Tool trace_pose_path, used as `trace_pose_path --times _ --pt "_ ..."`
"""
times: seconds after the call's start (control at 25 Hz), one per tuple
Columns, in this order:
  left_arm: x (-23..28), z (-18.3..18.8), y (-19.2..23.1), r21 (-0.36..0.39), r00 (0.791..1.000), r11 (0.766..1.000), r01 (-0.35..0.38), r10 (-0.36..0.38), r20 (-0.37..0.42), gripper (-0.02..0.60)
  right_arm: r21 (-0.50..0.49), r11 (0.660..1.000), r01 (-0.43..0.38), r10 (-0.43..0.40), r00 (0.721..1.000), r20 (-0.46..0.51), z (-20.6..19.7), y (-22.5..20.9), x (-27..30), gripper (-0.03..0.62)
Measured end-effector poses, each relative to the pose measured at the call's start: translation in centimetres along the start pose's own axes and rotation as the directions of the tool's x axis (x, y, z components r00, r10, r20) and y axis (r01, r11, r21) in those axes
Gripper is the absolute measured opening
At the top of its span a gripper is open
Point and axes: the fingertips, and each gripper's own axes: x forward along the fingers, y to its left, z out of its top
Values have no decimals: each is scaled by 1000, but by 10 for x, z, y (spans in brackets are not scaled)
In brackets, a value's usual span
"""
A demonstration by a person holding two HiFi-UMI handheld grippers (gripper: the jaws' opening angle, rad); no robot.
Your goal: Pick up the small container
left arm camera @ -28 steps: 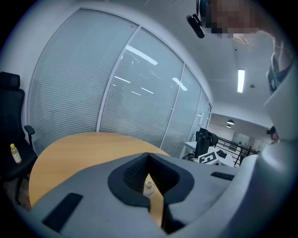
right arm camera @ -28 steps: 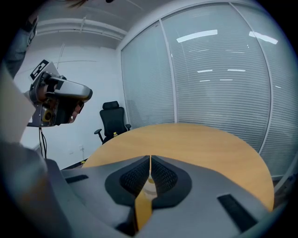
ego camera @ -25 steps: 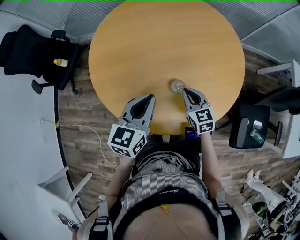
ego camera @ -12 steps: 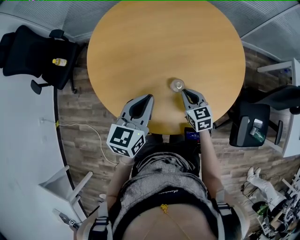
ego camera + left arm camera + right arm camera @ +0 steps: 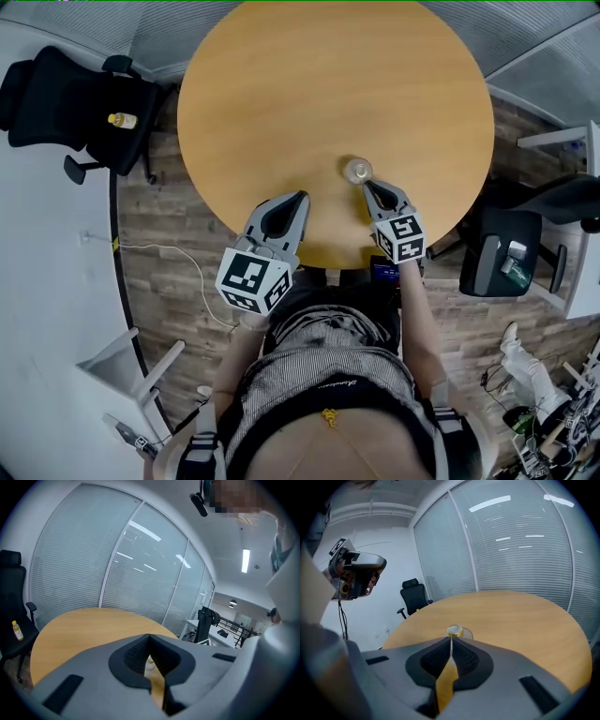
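Note:
A small clear container (image 5: 355, 171) with a shiny rim stands on the round wooden table (image 5: 328, 84), toward its near right side. My right gripper (image 5: 367, 185) is shut with nothing in it, its tip just short of the container on the near side. The right gripper view shows the container (image 5: 454, 631) right beyond the closed tips of that gripper (image 5: 451, 637). My left gripper (image 5: 302, 194) hovers over the near table edge, to the left of the container, with its tips together and nothing held. In the left gripper view the container (image 5: 149, 664) peeks through the slit below the gripper (image 5: 149, 635).
A black office chair (image 5: 75, 103) with a yellow bottle (image 5: 120, 120) on its seat stands left of the table. Another dark chair (image 5: 506, 253) is at the right. A white cable (image 5: 178, 262) lies on the wood floor. Window blinds line the far wall.
My right gripper has sunk a little toward the table, still shut. The left gripper and the container have stayed put.

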Motion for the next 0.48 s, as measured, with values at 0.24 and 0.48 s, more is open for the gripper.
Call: trace_pose_path --times 0.24,0.48 --pt "-4 1 4 -3 1000 1000 -6 6 -4 3 -9 1000 -22 22 1000 9 0 1 2 23" --pt "-6 -6 6 -6 1000 1000 -11 11 -17 3 -17 999 -50 50 998 44 0 -1 -1 23"
